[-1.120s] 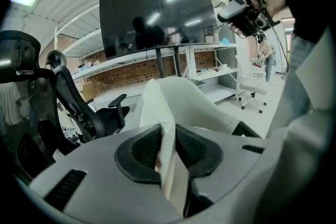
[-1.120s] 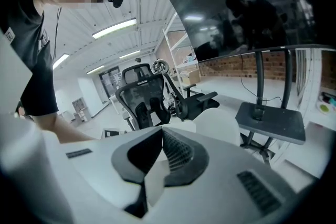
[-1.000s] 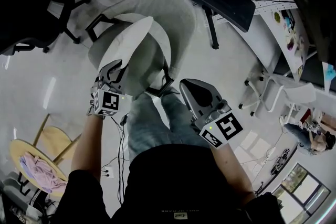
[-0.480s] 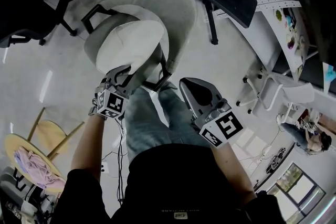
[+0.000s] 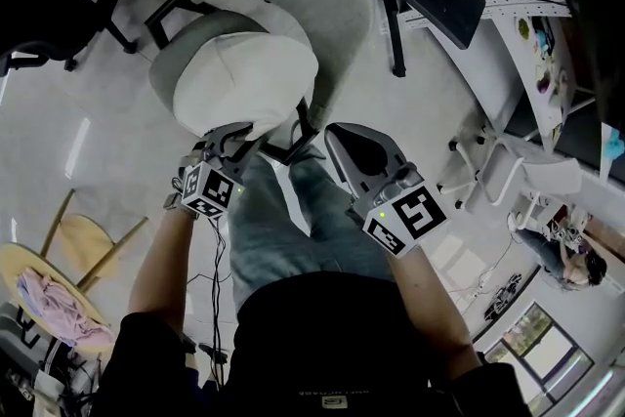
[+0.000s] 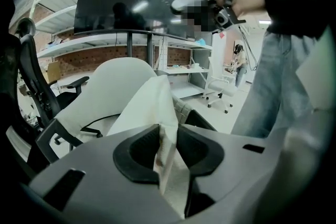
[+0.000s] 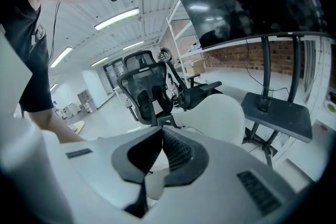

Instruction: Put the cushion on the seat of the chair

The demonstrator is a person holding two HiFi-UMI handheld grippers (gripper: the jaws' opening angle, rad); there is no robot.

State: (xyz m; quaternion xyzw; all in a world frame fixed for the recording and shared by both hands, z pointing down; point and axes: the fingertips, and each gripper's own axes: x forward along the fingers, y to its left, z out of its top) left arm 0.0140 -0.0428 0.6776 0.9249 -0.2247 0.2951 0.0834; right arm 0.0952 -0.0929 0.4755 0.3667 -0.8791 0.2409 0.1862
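The cushion (image 5: 244, 78) lies flat on the seat of the pale chair (image 5: 337, 5), its near edge toward the person. The left gripper (image 5: 234, 134) holds this edge: in the left gripper view a fold of the white cover (image 6: 152, 107) is pinched between the 2 fingers (image 6: 137, 150), which have just been opening a little. The right gripper (image 5: 335, 140) hangs beside the chair over the person's jeans, its fingers (image 7: 176, 152) closed together with nothing between them.

The cubes carry only black and white square markers. A small label on the hem of the black shirt (image 5: 337, 400) is too small to read.

1 second ago the cushion stood tilted on its edge against the backrest; now it is down on the seat, and the left gripper is lower.
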